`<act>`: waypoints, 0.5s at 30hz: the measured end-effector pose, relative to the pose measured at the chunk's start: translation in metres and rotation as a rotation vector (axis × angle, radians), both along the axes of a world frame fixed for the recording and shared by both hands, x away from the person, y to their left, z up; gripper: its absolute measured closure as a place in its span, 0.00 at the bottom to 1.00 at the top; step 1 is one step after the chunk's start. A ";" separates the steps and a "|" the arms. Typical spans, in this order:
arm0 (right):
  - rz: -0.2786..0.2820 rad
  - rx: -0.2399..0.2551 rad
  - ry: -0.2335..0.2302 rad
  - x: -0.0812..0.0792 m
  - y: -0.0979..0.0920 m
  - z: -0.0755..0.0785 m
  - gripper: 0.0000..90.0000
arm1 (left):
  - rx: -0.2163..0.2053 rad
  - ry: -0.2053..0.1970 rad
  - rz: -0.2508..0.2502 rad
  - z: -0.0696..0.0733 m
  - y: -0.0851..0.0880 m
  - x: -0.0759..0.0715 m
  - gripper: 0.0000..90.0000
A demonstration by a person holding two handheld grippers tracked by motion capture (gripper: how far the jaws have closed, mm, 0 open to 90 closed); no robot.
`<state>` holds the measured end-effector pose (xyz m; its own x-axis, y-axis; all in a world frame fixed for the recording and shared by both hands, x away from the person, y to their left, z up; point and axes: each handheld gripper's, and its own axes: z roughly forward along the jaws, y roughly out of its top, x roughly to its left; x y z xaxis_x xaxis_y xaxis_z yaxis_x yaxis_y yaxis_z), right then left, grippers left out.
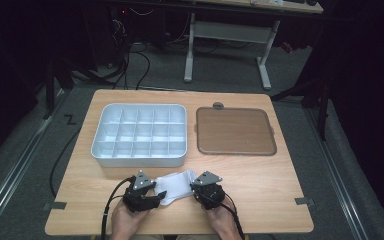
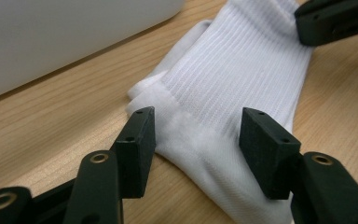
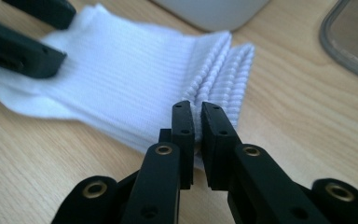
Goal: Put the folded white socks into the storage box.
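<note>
- White sock (image 1: pixel 176 186): lies flat on the counter (image 1: pixel 260 200) near its front edge, between our two tongs
- Left tongs (image 2: pixel 196 135): jaws spread wide, one on each side of the sock's end, not pressing it
- Right tongs (image 3: pixel 198 122): clamped on the sock's ribbed cuff
- Compartment tray (image 1: pixel 140 134) and brown lid (image 1: pixel 235 131): side by side farther back on the counter

divider tray (image 1: pixel 139 134): white, empty compartments | brown lid (image 1: pixel 235 131): flat, right of tray | wooden table (image 1: pixel 260 180)
</note>
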<state>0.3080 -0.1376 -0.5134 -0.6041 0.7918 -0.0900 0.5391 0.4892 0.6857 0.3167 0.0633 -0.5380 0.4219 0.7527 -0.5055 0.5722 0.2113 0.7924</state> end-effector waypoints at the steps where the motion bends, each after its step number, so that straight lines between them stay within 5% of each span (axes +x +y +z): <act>1: -0.001 -0.006 -0.005 -0.001 0.000 -0.002 0.94 | 0.000 0.000 -0.002 0.000 0.001 0.000 0.52; 15: -0.009 0.041 -0.001 -0.007 -0.006 -0.007 0.93 | 0.025 0.021 -0.009 0.001 0.000 0.014 0.52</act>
<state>0.3010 -0.1437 -0.5203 -0.5968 0.8003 -0.0583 0.5423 0.4558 0.7058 0.3306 0.0635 -0.5367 0.4182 0.7618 -0.4949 0.5903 0.1862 0.7854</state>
